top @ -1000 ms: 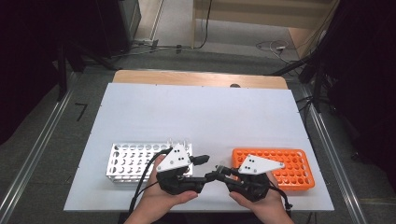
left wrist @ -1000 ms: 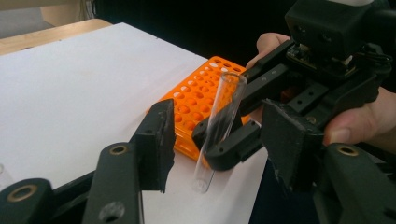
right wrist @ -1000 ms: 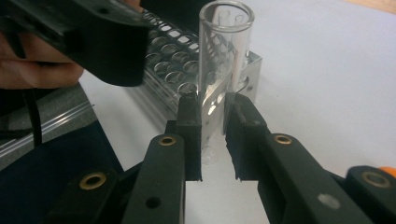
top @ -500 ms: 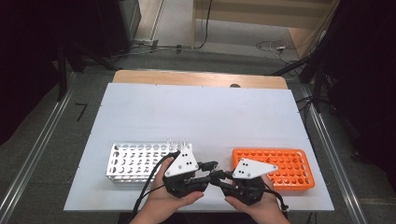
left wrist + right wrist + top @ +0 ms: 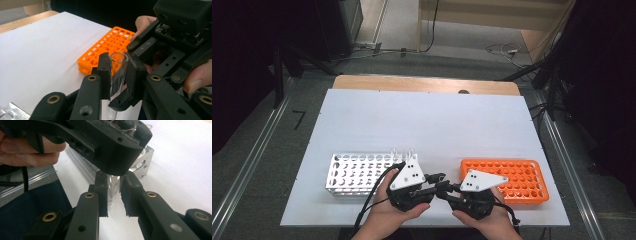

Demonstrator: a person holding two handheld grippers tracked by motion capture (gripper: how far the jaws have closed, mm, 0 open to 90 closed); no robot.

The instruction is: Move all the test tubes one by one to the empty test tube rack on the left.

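Note:
A clear glass test tube (image 5: 119, 60) stands upright between the jaws of my left gripper (image 5: 118, 73), which is shut on its upper part. My right gripper (image 5: 114, 195) is shut on the same tube (image 5: 113, 185) lower down, just beneath the left gripper's body (image 5: 110, 145). In the high view both grippers, left (image 5: 431, 181) and right (image 5: 445, 188), meet tip to tip at the table's front centre. They are between the silver metal rack (image 5: 357, 172) and the orange rack (image 5: 517, 180). The tube's bottom end hangs above the white tabletop.
A few clear tubes (image 5: 404, 151) stand in the metal rack's far right corner. The orange rack (image 5: 110, 47) has empty holes. The white table (image 5: 427, 120) lies open beyond the racks. Its front edge is right under the hands.
Both hands have drifted slightly right and toward the front edge. The two grippers have come closer together around the tube.

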